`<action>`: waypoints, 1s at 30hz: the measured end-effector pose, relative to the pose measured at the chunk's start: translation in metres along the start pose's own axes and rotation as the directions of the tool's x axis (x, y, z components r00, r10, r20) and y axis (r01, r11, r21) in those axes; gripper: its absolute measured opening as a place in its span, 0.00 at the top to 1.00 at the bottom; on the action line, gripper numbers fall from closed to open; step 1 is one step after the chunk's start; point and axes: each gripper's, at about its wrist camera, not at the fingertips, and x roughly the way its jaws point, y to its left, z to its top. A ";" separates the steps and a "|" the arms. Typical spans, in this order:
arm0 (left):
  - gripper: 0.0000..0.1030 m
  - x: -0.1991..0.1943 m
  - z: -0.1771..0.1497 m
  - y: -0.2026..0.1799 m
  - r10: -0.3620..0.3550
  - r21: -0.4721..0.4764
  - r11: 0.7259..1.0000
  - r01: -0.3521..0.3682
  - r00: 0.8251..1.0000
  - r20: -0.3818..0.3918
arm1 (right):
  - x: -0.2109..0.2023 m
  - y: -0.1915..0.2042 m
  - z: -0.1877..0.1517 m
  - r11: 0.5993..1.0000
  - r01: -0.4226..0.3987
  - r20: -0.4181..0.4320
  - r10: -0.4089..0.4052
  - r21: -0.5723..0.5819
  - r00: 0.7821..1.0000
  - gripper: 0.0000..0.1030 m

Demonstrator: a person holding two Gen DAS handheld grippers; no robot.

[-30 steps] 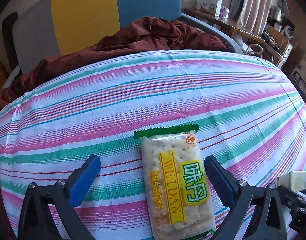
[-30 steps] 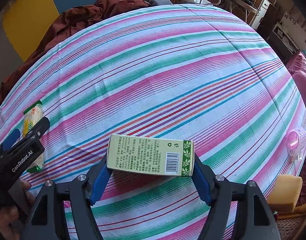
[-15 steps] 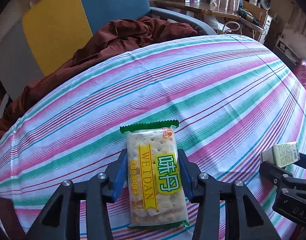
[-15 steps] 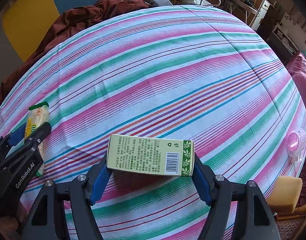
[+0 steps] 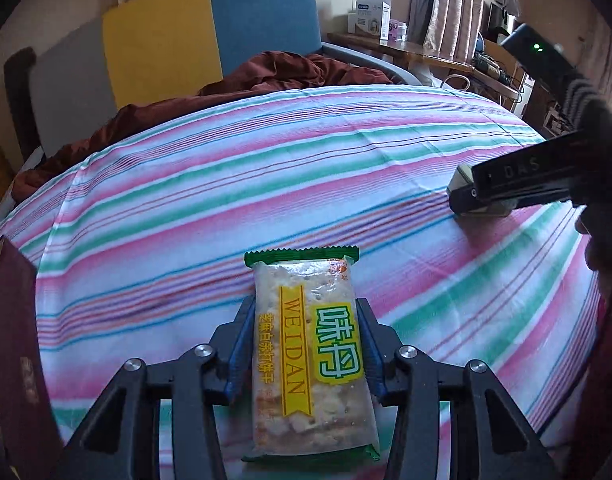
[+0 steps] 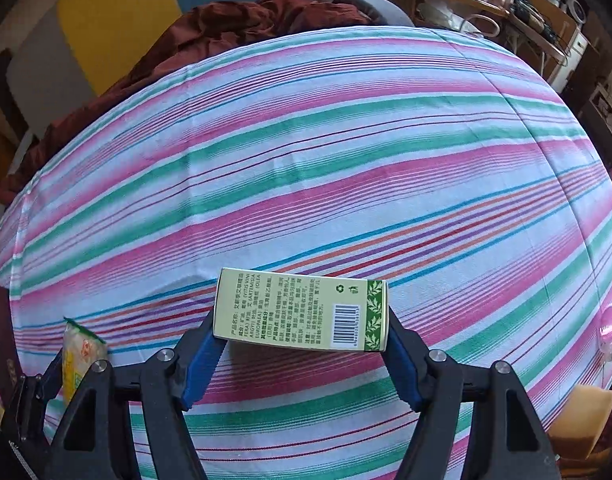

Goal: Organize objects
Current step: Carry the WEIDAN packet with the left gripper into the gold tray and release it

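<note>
1. Left wrist view: left gripper [image 5: 306,344] is pinching the cracker packet [image 5: 307,354] across its width, blue pads pressed on both long edges. The packet points away from the camera, green sealed end forward, over the striped sheet [image 5: 266,184]. Can't tell if it's lifted clear or brushing the cloth.
2. Same view, right edge: the right gripper [image 5: 517,188] comes in from the side with the end of a small box [image 5: 459,172] showing at its tip. Well apart from the packet. A dark red book-like thing [image 5: 14,340] sits at the left edge, near the left gripper.
3. Right wrist view: right gripper [image 6: 302,354] clamps the green box [image 6: 302,310] by its two short ends, jaws closing a touch more on it. The box lies crosswise, barcode face up, slightly tilted, above the sheet.
4. Same view, lower left: the packet and left gripper body are just beside the right gripper's left finger. A pink item [image 6: 609,326] and a yellow sponge [image 6: 581,412] sit at the right edge.
5. Risks, my read:
 - Packet is soft and crumbly: hard squeeze crushes the crackers, and the film could slip out.
 - Box is held only at its ends, so it can pivot or buckle.
 - Both hands are close, so they could collide on placement.
 - The soft, uneven sheet lets placed items tip.
</note>
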 end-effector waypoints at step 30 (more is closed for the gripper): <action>0.54 -0.024 -0.039 0.020 0.025 -0.051 0.998 -0.022 0.998 0.049 | 0.008 0.069 -0.010 0.958 -0.022 0.017 0.028 -0.286 0.999 0.29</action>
